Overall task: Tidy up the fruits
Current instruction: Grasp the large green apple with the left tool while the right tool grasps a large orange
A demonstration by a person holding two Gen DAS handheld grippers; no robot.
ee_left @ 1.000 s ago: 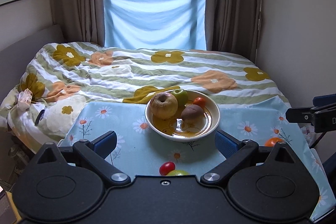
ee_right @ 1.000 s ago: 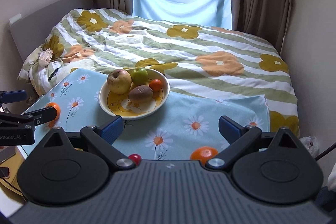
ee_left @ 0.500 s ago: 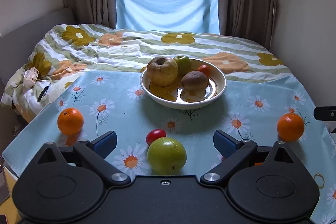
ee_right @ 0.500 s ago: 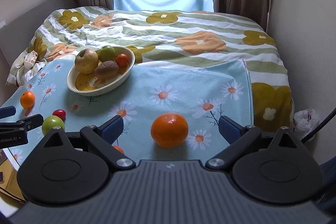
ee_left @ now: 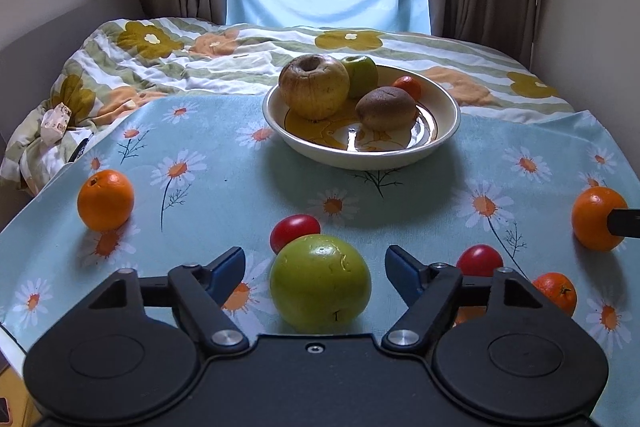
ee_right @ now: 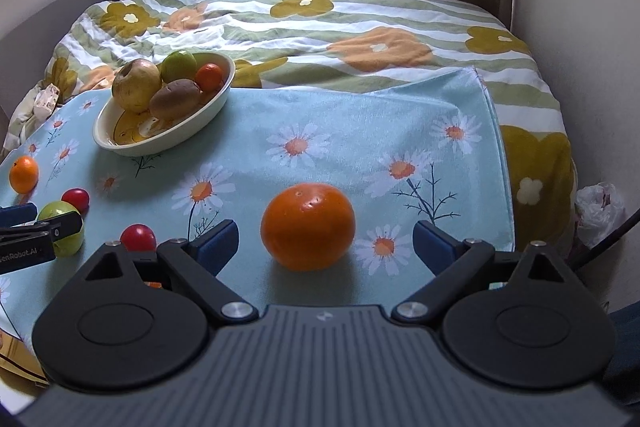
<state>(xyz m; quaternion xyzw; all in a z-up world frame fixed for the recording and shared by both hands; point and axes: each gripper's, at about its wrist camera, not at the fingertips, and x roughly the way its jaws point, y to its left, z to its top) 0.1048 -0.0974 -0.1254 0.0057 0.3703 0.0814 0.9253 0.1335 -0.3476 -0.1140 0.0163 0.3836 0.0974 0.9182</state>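
1. Left tool (ee_left: 315,271) straddled the green apple (ee_left: 320,283), jaws closing but pads not yet touching, lined up for a side pinch.
2. Right tool (ee_right: 326,243) was spread around the orange (ee_right: 308,226), clear gaps either side.
3. The bowl (ee_left: 448,135) lay ahead of both on the worktop (ee_left: 224,187), probably the destination.

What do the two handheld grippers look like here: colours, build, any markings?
Both are black plastic with two round discs, angled link arms on silver pivot screws, and blue pads on the jaws. The left gripper has a smooth body; the right gripper has a ribbed grey one. White lettering shows on the left gripper's side in the right view.
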